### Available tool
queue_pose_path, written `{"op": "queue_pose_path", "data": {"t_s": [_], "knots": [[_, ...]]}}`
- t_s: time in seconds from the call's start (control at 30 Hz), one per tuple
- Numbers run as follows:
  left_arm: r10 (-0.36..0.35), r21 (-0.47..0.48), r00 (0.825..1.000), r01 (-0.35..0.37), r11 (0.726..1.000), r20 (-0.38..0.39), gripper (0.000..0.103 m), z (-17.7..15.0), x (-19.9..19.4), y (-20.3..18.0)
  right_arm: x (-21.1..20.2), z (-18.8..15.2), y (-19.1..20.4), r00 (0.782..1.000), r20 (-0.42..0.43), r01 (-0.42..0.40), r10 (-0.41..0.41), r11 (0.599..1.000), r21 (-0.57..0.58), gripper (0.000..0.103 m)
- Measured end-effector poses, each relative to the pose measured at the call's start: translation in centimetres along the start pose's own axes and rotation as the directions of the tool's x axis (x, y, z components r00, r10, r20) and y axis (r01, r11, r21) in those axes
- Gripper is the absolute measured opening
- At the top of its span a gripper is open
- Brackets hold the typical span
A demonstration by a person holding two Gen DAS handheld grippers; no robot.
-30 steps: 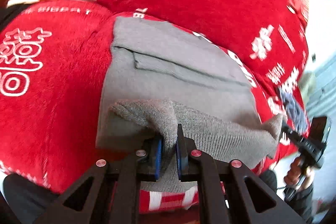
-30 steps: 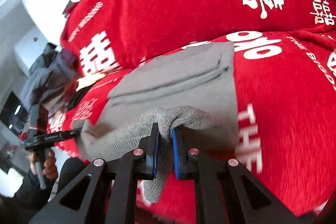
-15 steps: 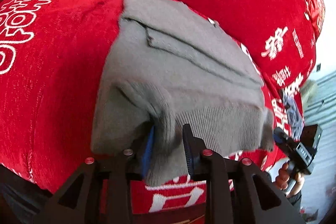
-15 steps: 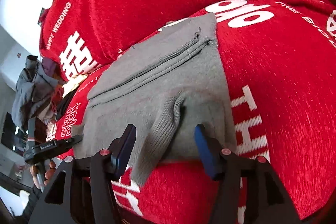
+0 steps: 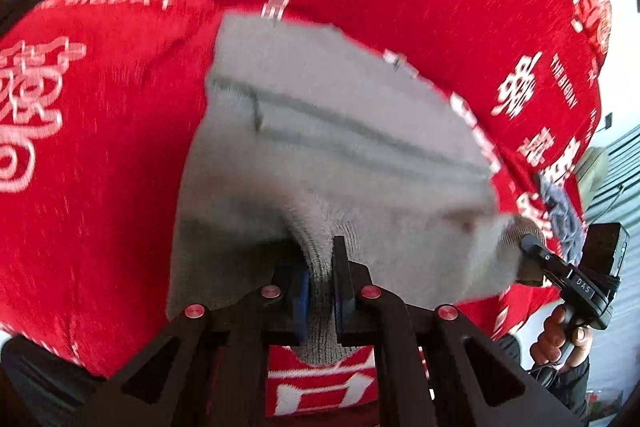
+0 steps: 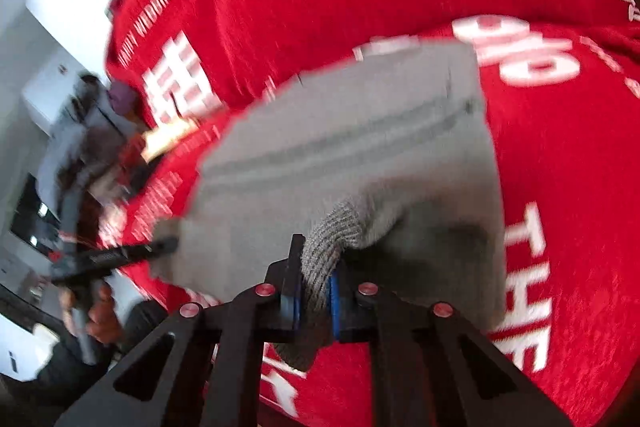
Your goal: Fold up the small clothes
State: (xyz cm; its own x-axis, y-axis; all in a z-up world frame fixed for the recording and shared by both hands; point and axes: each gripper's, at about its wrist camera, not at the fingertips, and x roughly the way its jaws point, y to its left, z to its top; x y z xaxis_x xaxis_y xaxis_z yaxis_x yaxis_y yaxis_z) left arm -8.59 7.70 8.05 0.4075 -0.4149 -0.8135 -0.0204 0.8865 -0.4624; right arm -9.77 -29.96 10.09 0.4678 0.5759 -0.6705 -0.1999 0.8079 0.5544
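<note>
Half a second ago both grippers stood open around the ribbed hem; now each is clamped on it again, and the hem is raised off the cloth below. The left gripper reaches forward from below, pads narrow, pinching one corner of the grey garment; the right gripper pinches the other corner likewise. The garment lies on a red blanket with white lettering; both views are motion-blurred.

The ribbed near edge of the grey garment is pinched by the left gripper, lifted over the red blanket.
</note>
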Motion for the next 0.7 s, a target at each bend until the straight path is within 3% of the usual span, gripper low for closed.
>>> {"op": "queue_pose_path", "data": {"t_s": [0.1,0.3,0.47,0.7], "knots": [[-0.004,0.014,0.999,0.004,1.000,0.036,0.010,2.1,-0.9,-1.0,-1.5,2.8,0.6,0.998,0.058,-0.013,0.014,1.000,-0.013,0.011],[0.008,0.019,0.998,-0.009,1.000,0.070,0.010,6.5,-1.0,-2.4,-1.2,5.9,1.0,0.995,0.098,-0.001,0.001,1.000,-0.006,0.011],[0.009,0.026,0.994,-0.012,1.000,0.109,0.010,11.4,-0.7,-3.6,-0.3,10.6,1.2,0.989,0.147,0.022,-0.024,1.000,0.015,0.011],[0.054,-0.007,0.995,-0.053,0.999,0.080,0.010,18.9,4.9,-3.1,4.8,17.7,-0.5,0.988,0.134,0.069,-0.076,0.996,0.052,0.011]]}}
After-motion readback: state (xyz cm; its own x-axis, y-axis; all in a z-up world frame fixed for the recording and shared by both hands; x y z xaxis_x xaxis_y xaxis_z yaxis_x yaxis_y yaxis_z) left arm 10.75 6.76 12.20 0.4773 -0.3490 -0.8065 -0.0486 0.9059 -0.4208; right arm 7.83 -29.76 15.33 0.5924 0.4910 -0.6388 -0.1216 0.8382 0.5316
